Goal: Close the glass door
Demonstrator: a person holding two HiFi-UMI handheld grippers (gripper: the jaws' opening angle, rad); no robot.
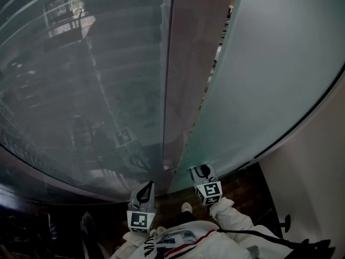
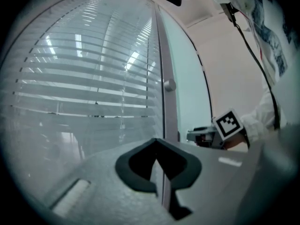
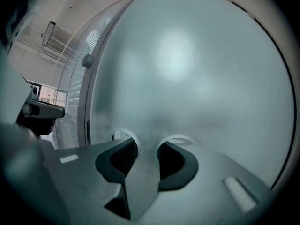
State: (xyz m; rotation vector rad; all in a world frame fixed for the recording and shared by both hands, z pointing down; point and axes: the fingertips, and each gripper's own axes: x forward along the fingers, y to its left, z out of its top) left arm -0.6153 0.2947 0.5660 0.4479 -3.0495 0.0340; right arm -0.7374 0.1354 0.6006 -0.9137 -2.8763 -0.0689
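Note:
The frosted glass door (image 1: pixel 269 63) stands at the right, with a narrow gap (image 1: pixel 213 72) between its edge and the metal frame post (image 1: pixel 186 53). Left of the post is a glass panel with blinds (image 1: pixel 91 90) behind it. A round knob (image 2: pixel 168 84) sits on the post, also seen in the right gripper view as the knob (image 3: pixel 87 61). My right gripper (image 3: pixel 147 142) is open, nothing between its jaws, tips close against the frosted door (image 3: pixel 187 78). My left gripper (image 2: pixel 157 142) is shut and empty, pointing at the post (image 2: pixel 165 107). In the head view the left gripper (image 1: pixel 144 190) and right gripper (image 1: pixel 202 171) sit side by side.
A pale wall (image 1: pixel 318 161) rises to the right of the door. Dark wood floor (image 1: pixel 253 190) lies under the grippers. The person's white sleeve (image 1: pixel 232 215) and a black cable (image 1: pixel 253 233) are at the bottom. A small black stand (image 1: pixel 284 223) is on the floor at the right.

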